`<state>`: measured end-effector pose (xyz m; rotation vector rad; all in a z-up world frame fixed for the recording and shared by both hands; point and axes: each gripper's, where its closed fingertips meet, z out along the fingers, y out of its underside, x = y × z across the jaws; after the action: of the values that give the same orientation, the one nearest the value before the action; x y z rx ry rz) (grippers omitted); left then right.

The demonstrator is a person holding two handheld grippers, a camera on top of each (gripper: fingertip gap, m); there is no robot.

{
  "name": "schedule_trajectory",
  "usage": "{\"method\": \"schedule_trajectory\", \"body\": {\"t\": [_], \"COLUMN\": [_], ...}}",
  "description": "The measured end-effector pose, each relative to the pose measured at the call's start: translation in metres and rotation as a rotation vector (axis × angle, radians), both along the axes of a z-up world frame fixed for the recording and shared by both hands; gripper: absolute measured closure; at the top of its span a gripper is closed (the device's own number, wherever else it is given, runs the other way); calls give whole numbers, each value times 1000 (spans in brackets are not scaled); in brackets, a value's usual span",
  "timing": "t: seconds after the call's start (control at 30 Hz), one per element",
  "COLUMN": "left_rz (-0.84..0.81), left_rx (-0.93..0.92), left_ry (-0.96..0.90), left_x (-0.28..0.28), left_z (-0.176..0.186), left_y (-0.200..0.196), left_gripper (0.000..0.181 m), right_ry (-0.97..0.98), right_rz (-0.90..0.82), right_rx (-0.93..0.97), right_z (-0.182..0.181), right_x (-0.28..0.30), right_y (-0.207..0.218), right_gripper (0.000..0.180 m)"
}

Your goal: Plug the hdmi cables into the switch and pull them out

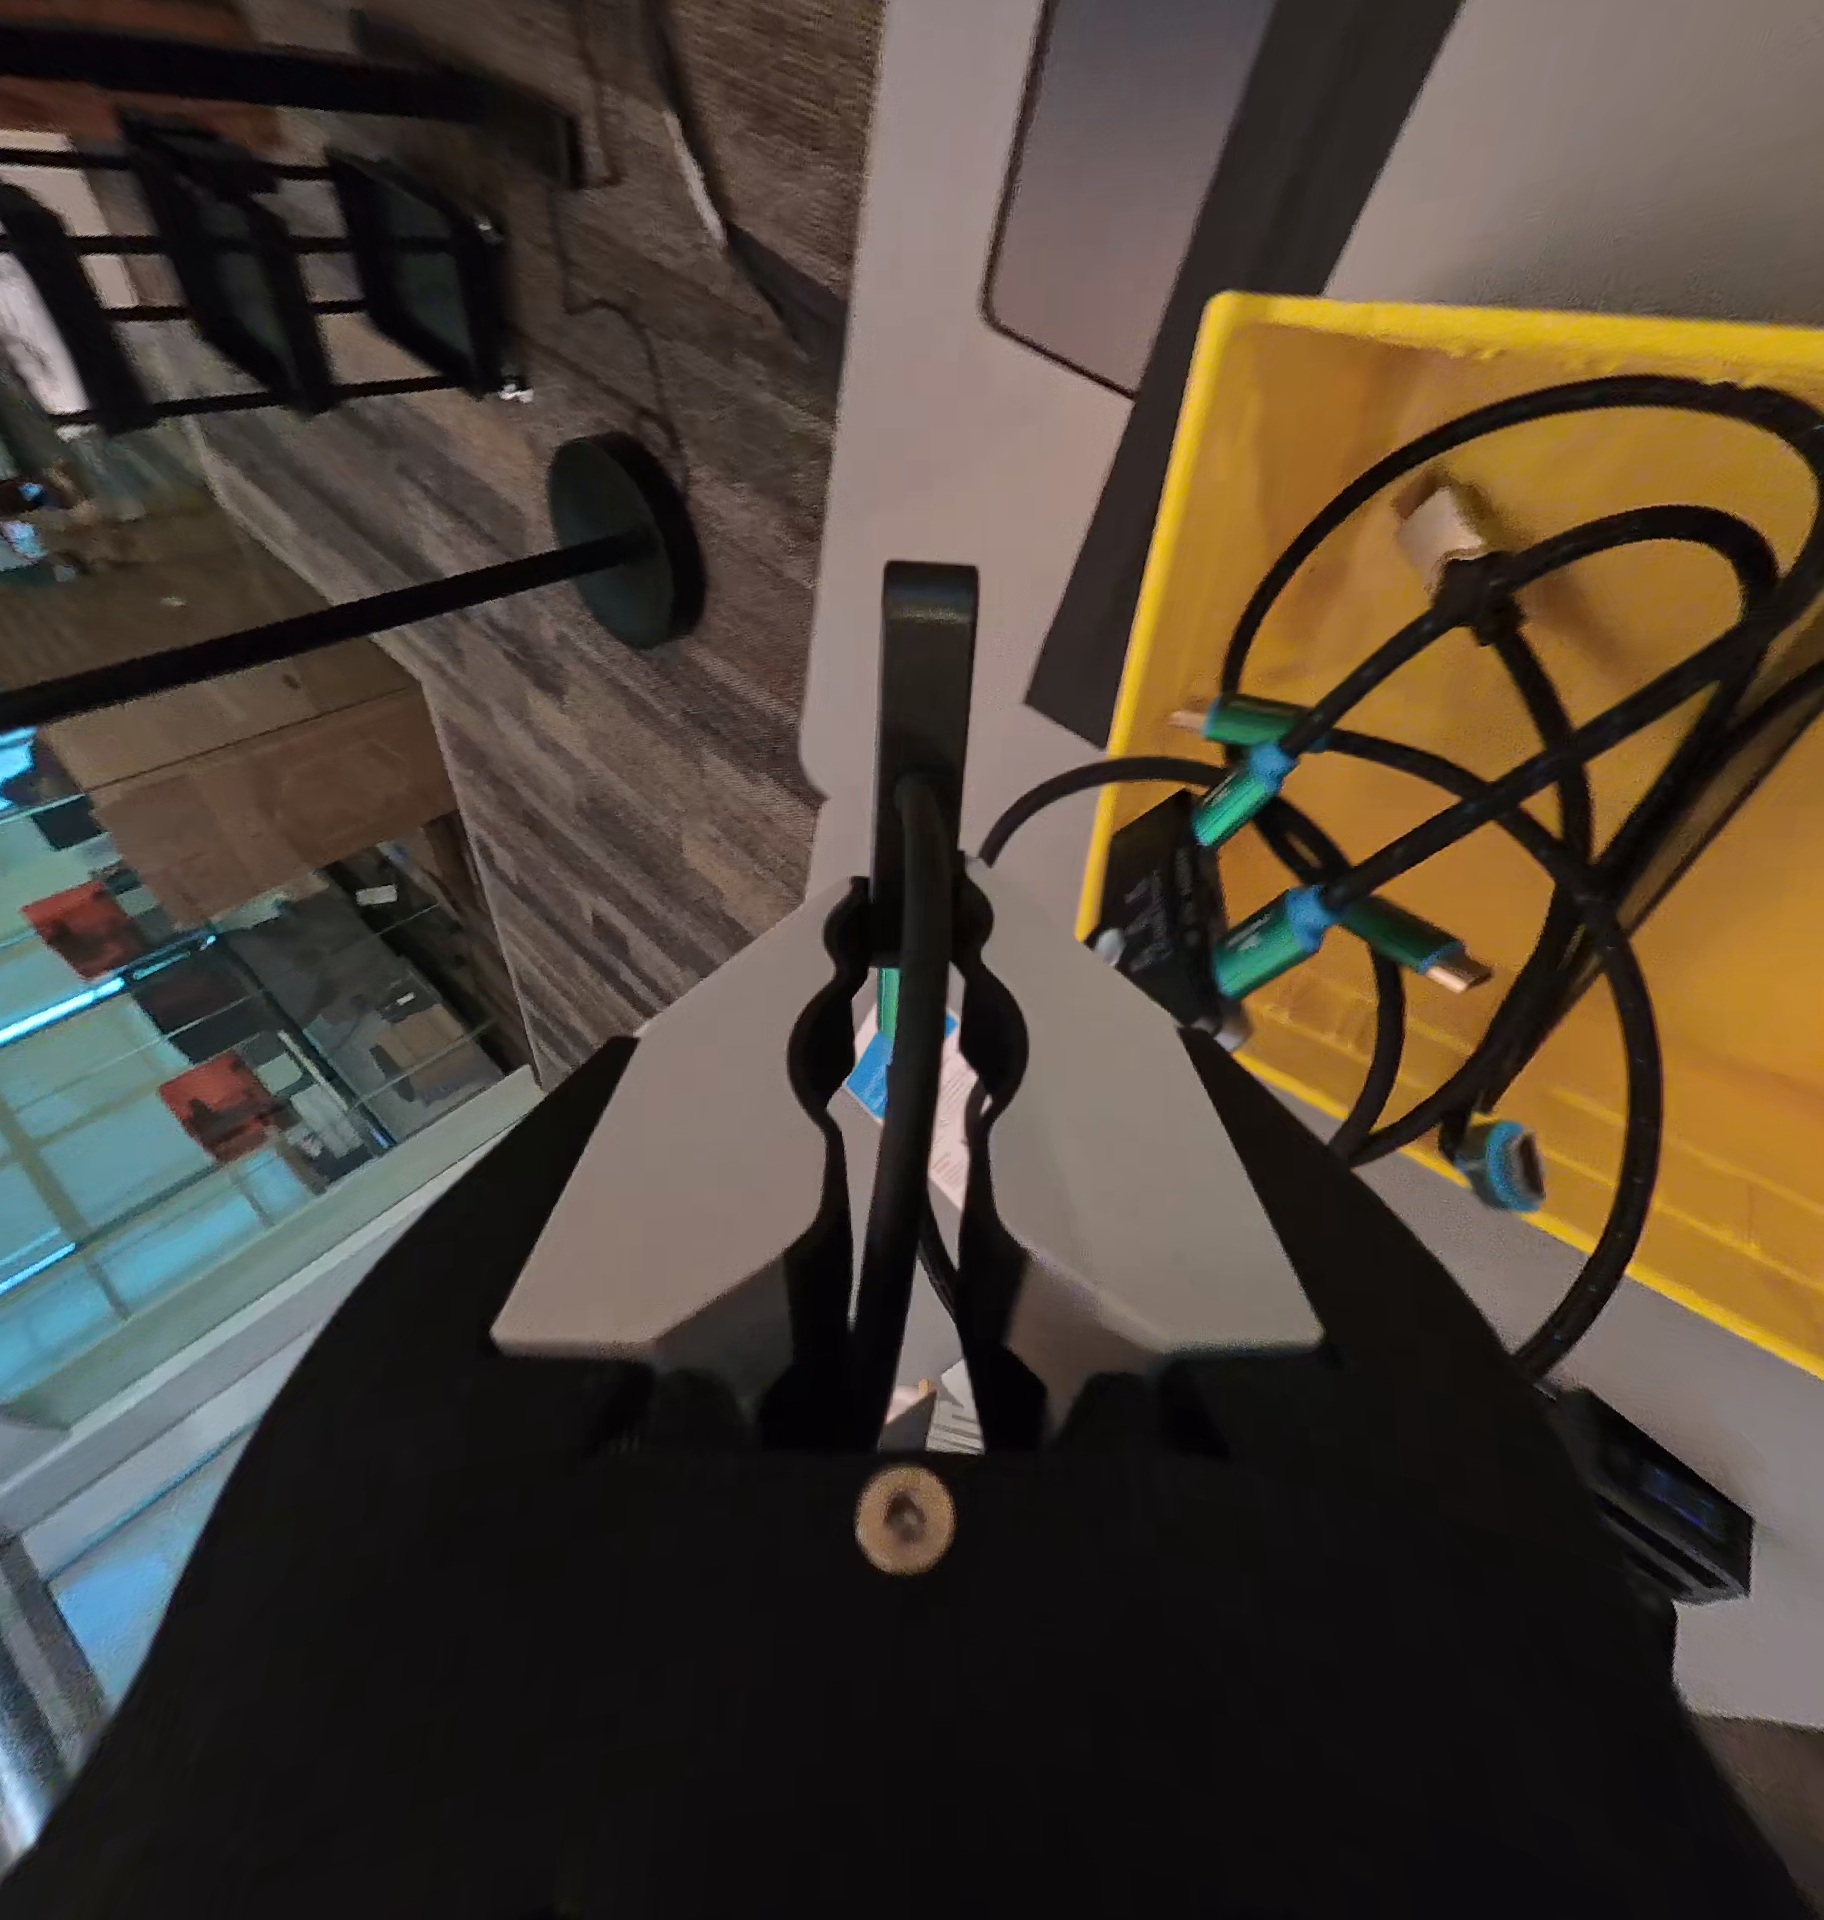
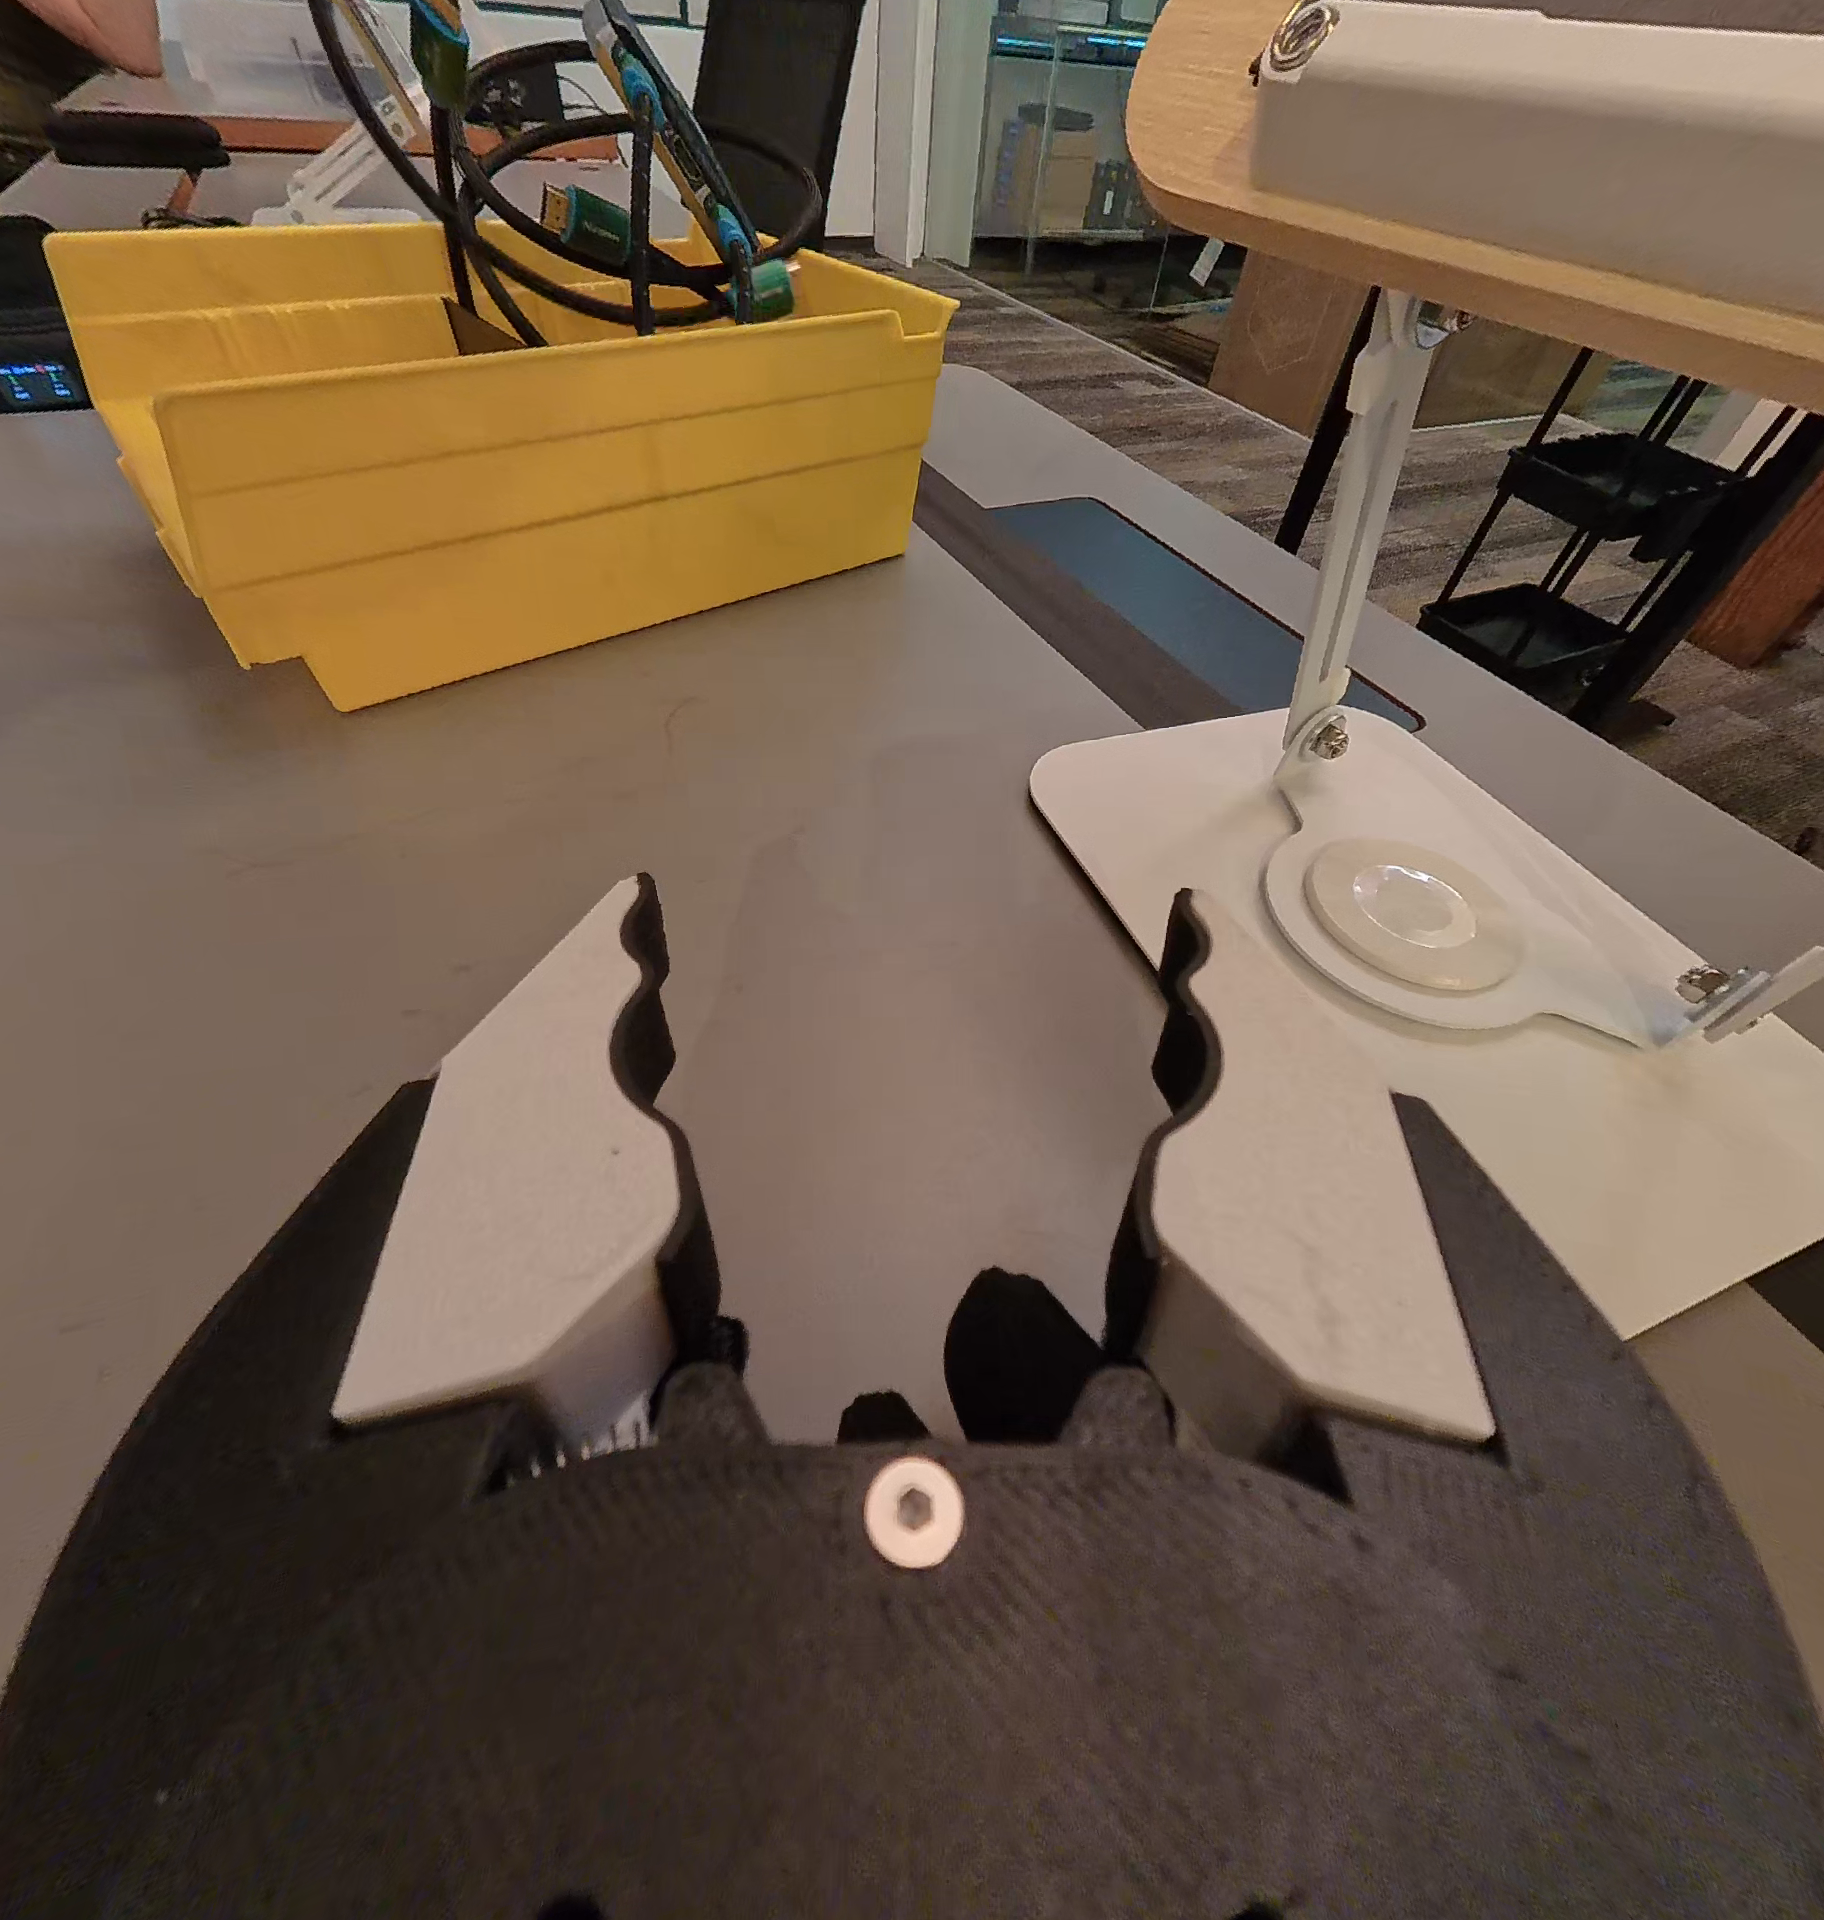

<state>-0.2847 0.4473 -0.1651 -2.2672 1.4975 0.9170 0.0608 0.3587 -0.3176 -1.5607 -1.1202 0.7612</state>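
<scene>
Left tongs (image 1: 910, 914) clamp a black plug (image 1: 927, 675); right tongs (image 2: 913, 925) gape, empty.

Cable loops (image 2: 575, 166) run off the top edge (ends hidden).

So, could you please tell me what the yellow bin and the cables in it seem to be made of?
The yellow bin looks like moulded plastic with a matte finish: one even colour, ribbed walls, thin rims. The cables seem to wear a black braided fabric sleeve, going by the woven texture; their green plug shells have a metallic sheen, possibly anodised metal.
</scene>
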Motion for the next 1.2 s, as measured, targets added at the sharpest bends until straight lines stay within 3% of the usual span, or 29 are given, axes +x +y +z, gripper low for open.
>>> {"method": "schedule_trajectory", "body": {"t": [0.2,0.47,0.8,1.2], "left_rz": [81,82,-129,-359], "left_rx": [88,-145,-79,139], "left_ry": [32,-10,-176,-525], "left_x": [-41,-46,78,241], "left_z": [51,39,29,36], "left_y": [-26,-97,-154,-154], "left_gripper": [169,169,169,169], "right_ry": [-2,-9,2,55], "right_rz": [0,1,-1,14], "right_rx": [0,2,-10,-51], "right_z": [0,-1,0,6], "right_x": [0,-1,0,3], "right_y": [0,0,1,2], "right_gripper": [86,86,86,86]}}
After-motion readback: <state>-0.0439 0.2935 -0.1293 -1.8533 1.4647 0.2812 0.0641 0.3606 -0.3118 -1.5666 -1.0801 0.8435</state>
